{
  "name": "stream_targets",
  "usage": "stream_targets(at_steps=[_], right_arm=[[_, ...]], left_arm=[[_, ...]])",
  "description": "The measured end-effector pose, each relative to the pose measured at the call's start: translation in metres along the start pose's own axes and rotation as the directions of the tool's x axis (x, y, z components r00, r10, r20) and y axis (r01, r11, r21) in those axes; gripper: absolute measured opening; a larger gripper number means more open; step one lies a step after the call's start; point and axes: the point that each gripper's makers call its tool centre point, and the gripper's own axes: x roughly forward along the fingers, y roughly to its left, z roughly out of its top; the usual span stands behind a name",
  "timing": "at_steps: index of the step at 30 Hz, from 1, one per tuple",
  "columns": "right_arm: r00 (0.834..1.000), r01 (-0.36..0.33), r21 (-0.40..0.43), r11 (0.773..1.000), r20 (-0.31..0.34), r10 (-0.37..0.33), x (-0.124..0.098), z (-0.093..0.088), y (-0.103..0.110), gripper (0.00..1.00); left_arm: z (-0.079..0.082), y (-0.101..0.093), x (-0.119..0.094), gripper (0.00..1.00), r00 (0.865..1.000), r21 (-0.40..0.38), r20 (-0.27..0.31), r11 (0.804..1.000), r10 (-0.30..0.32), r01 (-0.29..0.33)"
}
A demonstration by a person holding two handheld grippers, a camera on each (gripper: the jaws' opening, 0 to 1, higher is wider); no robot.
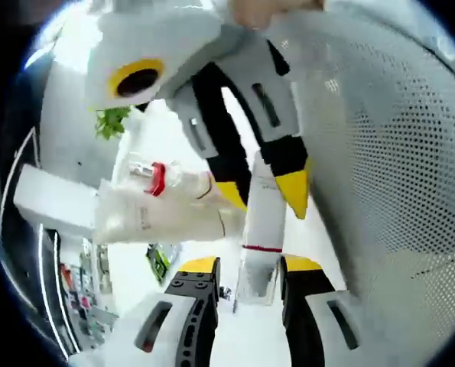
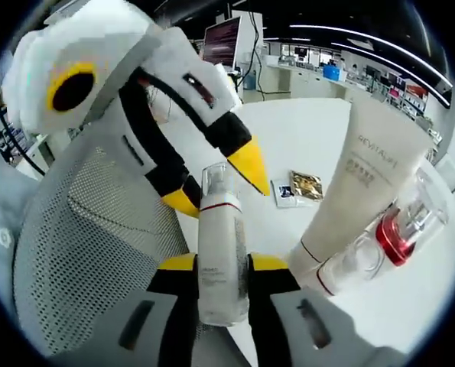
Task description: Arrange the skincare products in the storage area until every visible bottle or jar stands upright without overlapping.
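right gripper (image 2: 223, 264): jaws narrow, yellow tips clamped on the lower body of the white pump bottle (image 2: 221, 256); seen from the left gripper view (image 1: 271, 191), coming down from the top, its tips sit on either side of that bottle (image 1: 261, 229).
white pump bottle: slim white body, red band, clear cap; runs straight along the right jaws, cap away from the camera.
left gripper (image 1: 246, 267): jaws part-open, tips flanking the bottle's clear cap end; contact cannot be told. From the right gripper view it enters top left (image 2: 216, 180), yellow tips just beside the cap.
mesh basket (image 2: 82, 252): white perforated wall just left of the held bottle; in the left gripper view it takes up the right side (image 1: 388, 168). Contents hidden.
cream tube (image 2: 361, 191): cap end down, leaning, marked REVITALIFT, right of the held bottle; not in the basket. In the left gripper view (image 1: 158, 214) it lies across the frame behind the bottle.
clear bottle with red collar (image 2: 399, 229): tilted, touching the tube, partly behind it; also at (image 1: 162, 177).
table (image 2: 311, 145): white, round.
gold sachet (image 2: 307, 186): flat on the table beyond the bottles, next to a small card (image 2: 282, 193).
far: lab benches, a monitor (image 2: 221, 42), green foliage (image 1: 111, 121).
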Motion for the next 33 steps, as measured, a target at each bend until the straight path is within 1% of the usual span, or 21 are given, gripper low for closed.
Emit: stream_targets(at_steps=[3,5,6,9,10,11,12,13,15,16,17,18,20,22,23,25,26,29,31,32,33], right_arm=[[1.0,0.007,0.007,1.0,0.008,-0.007,-0.005,-0.004,-0.002,0.23],[1.0,0.01,0.02,1.0,0.014,-0.01,-0.008,-0.006,-0.004,0.23],[1.0,0.01,0.03,1.0,0.027,-0.011,-0.01,-0.006,-0.004,0.23],[0.996,-0.007,0.063,0.998,0.092,0.001,-0.017,0.001,-0.003,0.23],[0.993,-0.018,0.095,0.995,0.117,0.007,-0.019,0.004,-0.002,0.23],[0.99,-0.019,0.103,0.994,0.14,0.005,-0.021,0.007,-0.003,0.23],[0.986,-0.032,0.12,0.992,0.168,0.012,-0.023,0.01,-0.003,0.23],[0.983,-0.038,0.142,0.989,0.184,0.011,-0.024,0.012,-0.003,0.23],[0.977,-0.053,0.162,0.985,0.215,0.018,-0.025,0.014,-0.004,0.23],[0.971,-0.063,0.176,0.982,0.239,0.02,-0.026,0.016,-0.003,0.23],[0.968,-0.067,0.193,0.979,0.251,0.017,-0.027,0.017,-0.003,0.23],[0.963,-0.072,0.2,0.977,0.268,0.016,-0.028,0.019,-0.004,0.23],[0.948,-0.113,0.239,0.964,0.317,0.032,-0.031,0.026,-0.002,0.23],[0.941,-0.127,0.253,0.959,0.336,0.036,-0.033,0.028,-0.003,0.23],[0.935,-0.138,0.261,0.956,0.354,0.039,-0.034,0.03,-0.003,0.23],[0.919,-0.167,0.266,0.949,0.391,0.053,-0.037,0.036,0.0,0.23],[0.909,-0.185,0.276,0.943,0.414,0.057,-0.038,0.04,0.001,0.23],[0.868,-0.254,0.301,0.919,0.489,0.08,-0.043,0.054,0.006,0.23],[0.861,-0.263,0.309,0.914,0.503,0.078,-0.044,0.056,0.006,0.23],[0.848,-0.283,0.317,0.905,0.523,0.082,-0.045,0.059,0.007,0.23],[0.837,-0.308,0.323,0.895,0.539,0.094,-0.046,0.062,0.009,0.23]], left_arm=[[-0.009,0.006,-0.008,0.32,0.996,-0.226,0.085,0.974,0.006,0.014],[-0.008,0.007,-0.011,0.32,0.986,-0.368,0.168,0.928,0.002,0.061],[-0.01,0.007,-0.012,0.31,0.977,-0.447,0.212,0.89,0.003,0.094],[-0.016,0.004,-0.012,0.31,0.962,-0.572,0.274,0.805,0.005,0.158],[-0.013,0.0,-0.011,0.32,0.95,-0.619,0.313,0.757,-0.007,0.21],[-0.009,-0.001,-0.012,0.33,0.936,-0.637,0.351,0.732,-0.005,0.242],[-0.003,-0.003,-0.013,0.35,0.915,-0.676,0.404,0.673,-0.001,0.3],[0.003,-0.002,-0.014,0.36,0.893,-0.695,0.45,0.633,0.013,0.341],[0.011,0.004,-0.017,0.35,0.863,-0.716,0.502,0.589,0.062,0.374],[0.014,0.009,-0.018,0.35,0.847,-0.735,0.523,0.555,0.096,0.39],[0.016,0.011,-0.018,0.35,0.839,-0.742,0.532,0.539,0.111,0.399],[0.02,0.008,-0.018,0.35,0.83,-0.73,0.548,0.544,0.102,0.414],[0.025,0.007,-0.019,0.35,0.817,-0.729,0.566,0.529,0.108,0.435],[0.037,0.009,-0.025,0.34,0.765,-0.715,0.628,0.494,0.142,0.495],[0.044,0.015,-0.031,0.34,0.726,-0.711,0.661,0.465,0.187,0.528],[0.05,0.023,-0.039,0.34,0.675,-0.698,0.698,0.435,0.238,0.568],[0.051,0.025,-0.041,0.33,0.668,-0.7,0.7,0.426,0.253,0.573],[0.055,0.023,-0.041,0.3,0.668,-0.697,0.701,0.441,0.251,0.565],[0.062,0.026,-0.046,0.28,0.634,-0.68,0.724,0.433,0.271,0.592],[0.067,0.029,-0.049,0.26,0.611,-0.668,0.739,0.43,0.284,0.607],[0.067,0.03,-0.049,0.26,0.606,-0.667,0.74,0.427,0.29,0.61]])
